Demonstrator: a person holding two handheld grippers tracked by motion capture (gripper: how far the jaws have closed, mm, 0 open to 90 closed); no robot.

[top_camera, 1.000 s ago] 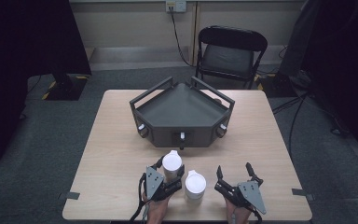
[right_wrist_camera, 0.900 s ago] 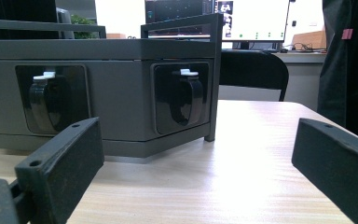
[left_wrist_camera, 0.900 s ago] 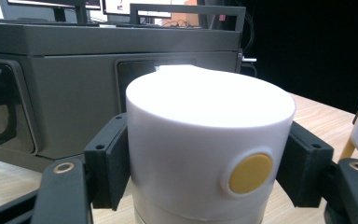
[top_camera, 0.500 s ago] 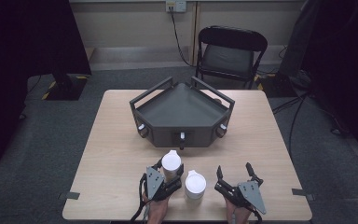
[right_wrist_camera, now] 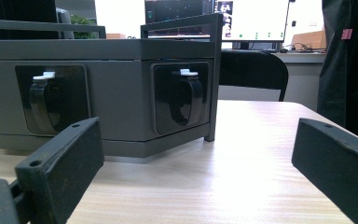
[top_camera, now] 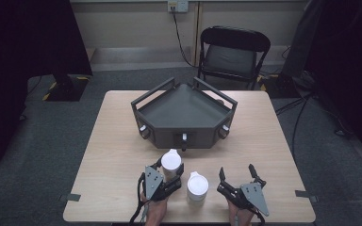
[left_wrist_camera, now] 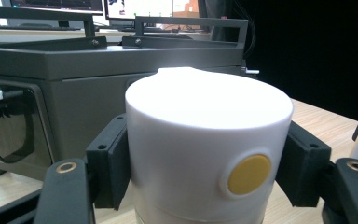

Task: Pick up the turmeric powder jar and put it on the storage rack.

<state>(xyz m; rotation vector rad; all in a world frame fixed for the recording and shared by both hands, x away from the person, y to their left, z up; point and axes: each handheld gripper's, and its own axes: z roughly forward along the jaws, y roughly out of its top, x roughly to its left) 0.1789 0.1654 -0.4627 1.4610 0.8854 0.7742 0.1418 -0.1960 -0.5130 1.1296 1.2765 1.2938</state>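
Observation:
A white canister [top_camera: 171,160] with a yellow round spot [left_wrist_camera: 249,174] stands on the table just in front of the grey three-sided box [top_camera: 184,106]. My left gripper [top_camera: 170,169] is shut on it, and both black pads [left_wrist_camera: 112,165] press its sides. A second white canister [top_camera: 197,186] stands alone to its right, between the two grippers. My right gripper [top_camera: 237,172] rests near the table's front edge, open, with nothing between its jaws. In the right gripper view that gripper [right_wrist_camera: 196,177] faces the box [right_wrist_camera: 116,93].
The box has rail handles on top and recessed black latches [right_wrist_camera: 186,98] on its front faces. A black folding chair [top_camera: 233,54] stands beyond the table's far edge. Bare tabletop [top_camera: 264,136] lies to the right of the box.

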